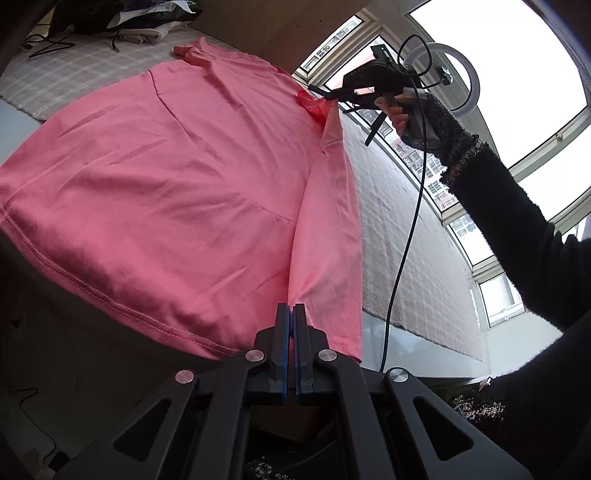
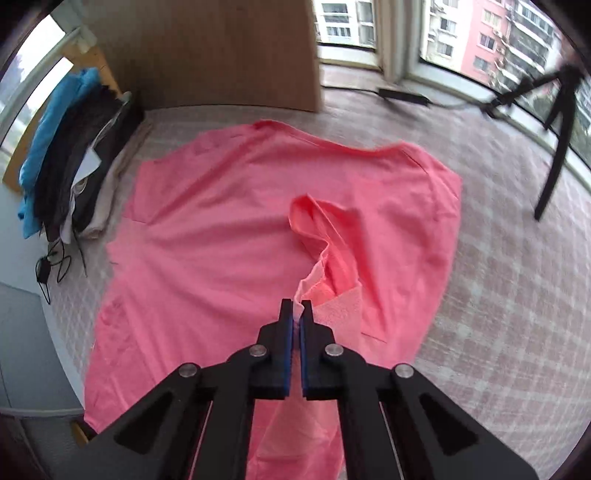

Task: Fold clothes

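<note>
While both claws pinch cloth, we see the pink cotton T-shirt point(image 1: 177, 192) spread flat across the pale checked quilted cover point(image 1: 406, 236), hem toward the left claw, neckline at the shirt's far end. Our left gripper point(image 1: 293, 312) has its jaws pressed together on the shirt's near hem corner; pink fabric shows between the blue pads, and a strip of the shirt's side rises straight off that grip. Our right gripper point(image 2: 296, 308) is likewise closed tight, a thin fold of pink cloth caught between its blue pads; in the left wrist view the same tool point(image 1: 325, 96) sits at the shirt's far right edge, by the sleeve, held by a hand point(image 1: 400, 110) in a grey knit fingerless glove with a black sleeve behind. From that right grip the fabric is lifted and folded inward over the shirt body, showing its paler underside in a loose ridge just beyond the fingertips. Rest of the shirt lies flat on the cover, a little wrinkled.

Beyond the shirt's left side, seen from the right wrist, we note a heap of blue, black and white clothes point(image 2: 66, 158), with a black cable point(image 2: 55, 266) lying near the shirt's left edge. A brown wooden panel point(image 2: 221, 51) stands past the neckline. Right of the shirt, a black tripod point(image 2: 554, 122) stands by the windows point(image 2: 480, 33); a ring light point(image 1: 443, 74) shows behind the gloved hand.
</note>
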